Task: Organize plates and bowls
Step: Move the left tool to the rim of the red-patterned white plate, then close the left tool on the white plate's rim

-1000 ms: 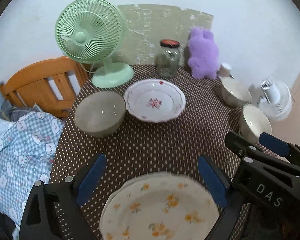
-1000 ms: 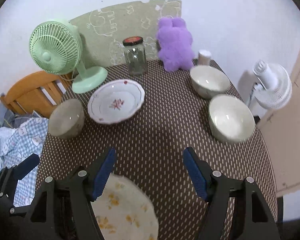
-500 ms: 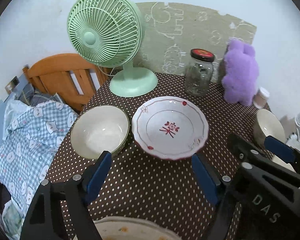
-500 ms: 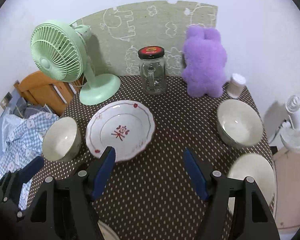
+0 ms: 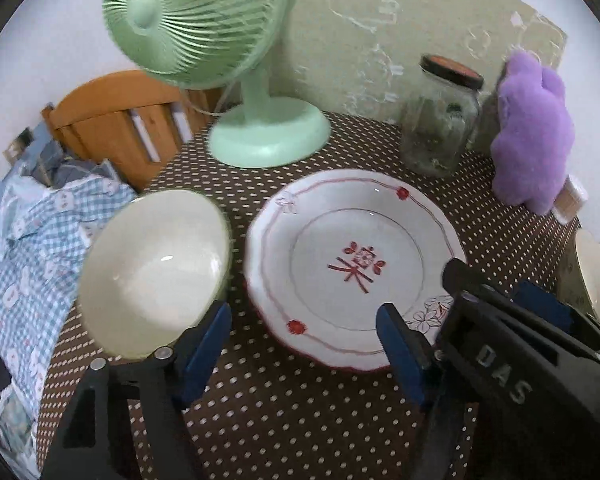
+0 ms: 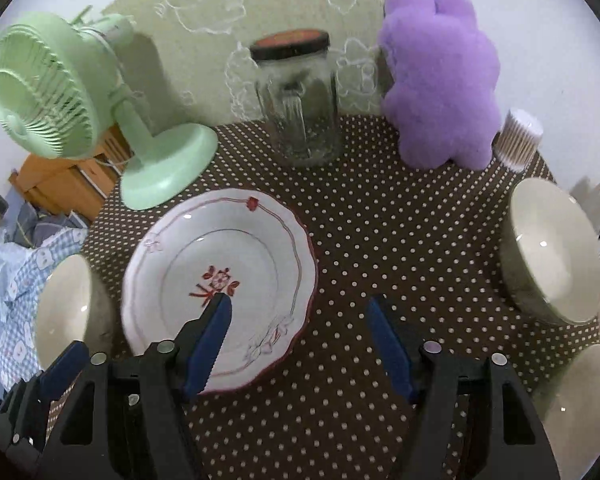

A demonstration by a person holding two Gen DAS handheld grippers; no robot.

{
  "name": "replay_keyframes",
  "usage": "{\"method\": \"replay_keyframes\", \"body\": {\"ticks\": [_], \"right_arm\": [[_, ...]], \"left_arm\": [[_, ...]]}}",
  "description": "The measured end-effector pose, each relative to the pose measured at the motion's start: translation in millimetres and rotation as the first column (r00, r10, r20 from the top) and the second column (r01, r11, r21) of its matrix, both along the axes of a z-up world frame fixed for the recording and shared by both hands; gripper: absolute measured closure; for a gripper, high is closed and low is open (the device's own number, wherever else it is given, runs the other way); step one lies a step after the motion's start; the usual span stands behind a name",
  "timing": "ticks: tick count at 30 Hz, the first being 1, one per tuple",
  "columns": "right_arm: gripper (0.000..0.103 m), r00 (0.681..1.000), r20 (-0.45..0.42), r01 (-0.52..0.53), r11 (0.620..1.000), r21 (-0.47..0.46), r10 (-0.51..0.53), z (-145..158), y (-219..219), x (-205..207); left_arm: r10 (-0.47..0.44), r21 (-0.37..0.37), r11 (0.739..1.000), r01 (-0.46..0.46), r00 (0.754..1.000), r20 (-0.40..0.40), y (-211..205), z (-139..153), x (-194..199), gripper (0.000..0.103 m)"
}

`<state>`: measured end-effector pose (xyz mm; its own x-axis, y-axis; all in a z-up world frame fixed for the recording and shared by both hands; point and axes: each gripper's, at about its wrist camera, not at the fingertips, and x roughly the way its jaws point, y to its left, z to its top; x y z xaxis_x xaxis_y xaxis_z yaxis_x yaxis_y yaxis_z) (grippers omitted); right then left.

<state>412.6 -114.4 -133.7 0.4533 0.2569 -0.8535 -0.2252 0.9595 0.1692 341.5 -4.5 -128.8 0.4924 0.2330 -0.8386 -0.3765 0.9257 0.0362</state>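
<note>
Task looked barely started, judging by the layout: nothing stacked or grouped yet. The plate [image 5: 352, 264] w/ red flower motif sat flat on the dotted table [image 6: 380, 240], roughly mid-table, near the fan [image 5: 260, 136] base and in front of the jar [image 6: 300, 96]. One bowl [image 5: 152, 276] stood just left of the plate, rims close but I couldn't tell if touching. Two more bowls were well apart on the right side: a far-right bowl [image 6: 552, 252] and a near-right bowl [image 6: 572, 400] at the table edge, partly cut off. So three bowls still to be nested and the plate still to be placed; all left to do. Left gripper [image 5: 304, 344] hung over the plate's near-left rim, jaws closing but nothing between the pads yet, still apart from the rim as far as the view showed. Right gripper [image 6: 300, 340] was over the plate's near-right rim, its left finger overlapping the plate in view and its right finger over bare cloth; jaws also closing, nothing pinched. Both empty. Orientation: plate is round, so no long axis; it lay level, opening up, the motif's stem running toward the near side. All bowls sat upright, mouths up, none tipped. The plush [image 6: 440, 80] and a small cotton-swab tub [image 6: 518, 140] sat far right, out of the way.
</note>
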Motion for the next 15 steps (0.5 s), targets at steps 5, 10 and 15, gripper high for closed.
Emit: {"method": "replay_keyframes", "body": {"ticks": [5,10,15], "right_arm": [[0.042,0.999,-0.041,0.014,1.0,0.008,-0.014,-22,6,12],[0.052,0.998,-0.064,0.003,1.0,0.004,-0.003,-35,12,18],[0.074,0.996,-0.081,-0.022,1.0,-0.001,0.022,-44,21,21]], "left_arm": [[-0.007,-0.009,1.0,0.007,1.0,-0.026,1,-15,8,0.03],[0.003,-0.009,1.0,-0.004,0.999,-0.044,7,-23,14,0.03],[0.018,-0.008,1.0,-0.019,0.998,-0.063,12,-30,16,0.03]]}}
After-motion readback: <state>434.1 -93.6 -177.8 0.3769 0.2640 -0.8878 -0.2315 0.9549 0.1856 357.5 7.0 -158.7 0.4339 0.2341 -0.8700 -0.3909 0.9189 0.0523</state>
